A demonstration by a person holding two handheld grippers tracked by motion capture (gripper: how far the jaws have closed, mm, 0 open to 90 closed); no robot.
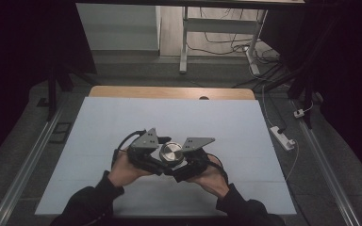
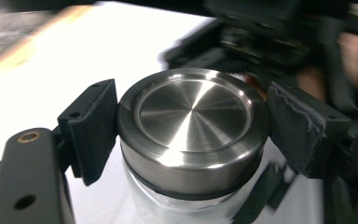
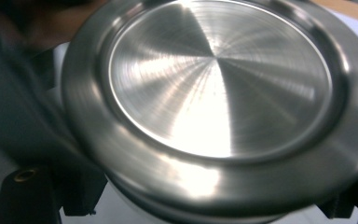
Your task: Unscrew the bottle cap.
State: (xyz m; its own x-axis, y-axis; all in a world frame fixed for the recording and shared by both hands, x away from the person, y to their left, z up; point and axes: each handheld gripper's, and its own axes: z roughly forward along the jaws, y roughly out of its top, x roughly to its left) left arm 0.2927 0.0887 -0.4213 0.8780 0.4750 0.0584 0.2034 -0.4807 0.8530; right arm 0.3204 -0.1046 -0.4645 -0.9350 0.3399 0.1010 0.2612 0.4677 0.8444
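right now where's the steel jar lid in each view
High view: the steel lid sits low of centre, between the left gripper and right gripper.
Left gripper view: it sits in the centre, its rim clamped between the two black pads, on a clear jar.
Right gripper view: it spans most of the frame, seen close up.
Shared landmark: the white table surface.

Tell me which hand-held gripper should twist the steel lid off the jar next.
Left, most likely. The left hand-held gripper has its pads on either side of the steel lid, touching its rim. The right hand-held gripper seems clamped lower, on the glass jar, so it looks better suited to steadying.
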